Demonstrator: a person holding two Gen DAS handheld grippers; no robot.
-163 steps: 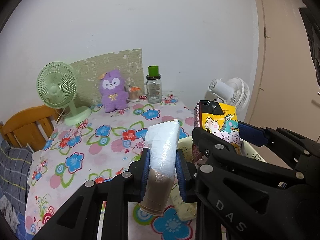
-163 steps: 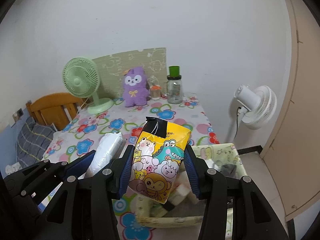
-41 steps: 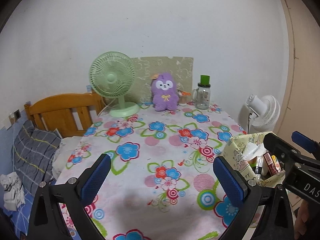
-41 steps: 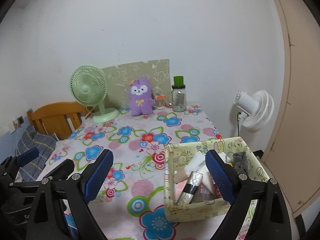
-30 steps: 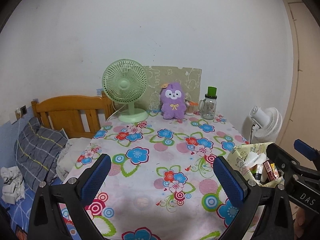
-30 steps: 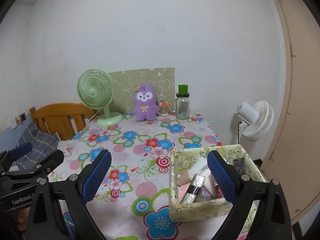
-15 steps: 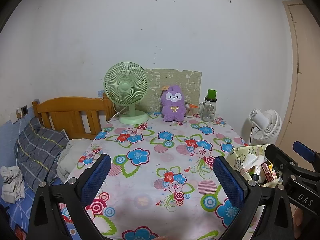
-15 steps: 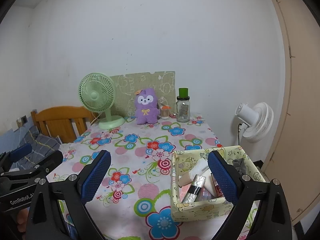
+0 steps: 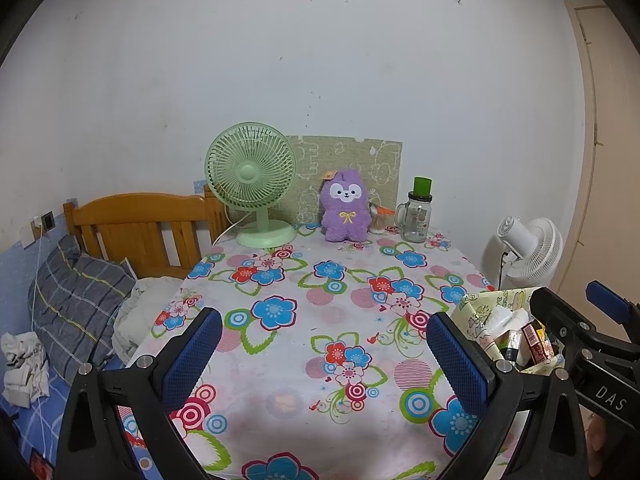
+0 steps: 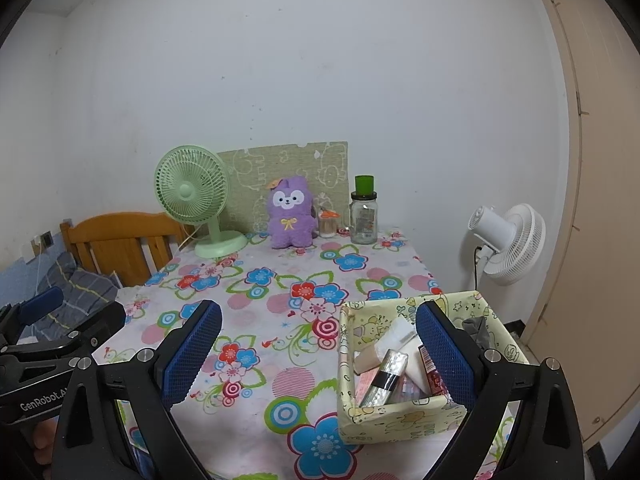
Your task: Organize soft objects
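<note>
Looks basically done: packets sit in the box point(image 10: 400, 420) by my right gripper point(image 10: 318, 354). Both it and the left gripper point(image 9: 324, 354) have fingers wide apart, holding nothing.

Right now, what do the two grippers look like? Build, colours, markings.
Both are alike: a black plastic frame with silver screws. The left gripper has two fingers faced with blue textured pads. The right gripper matches it and reads "DAS" on its side in the left wrist view; the left's side reads "GenRobot.A…", cut off. No cables visible.
</note>
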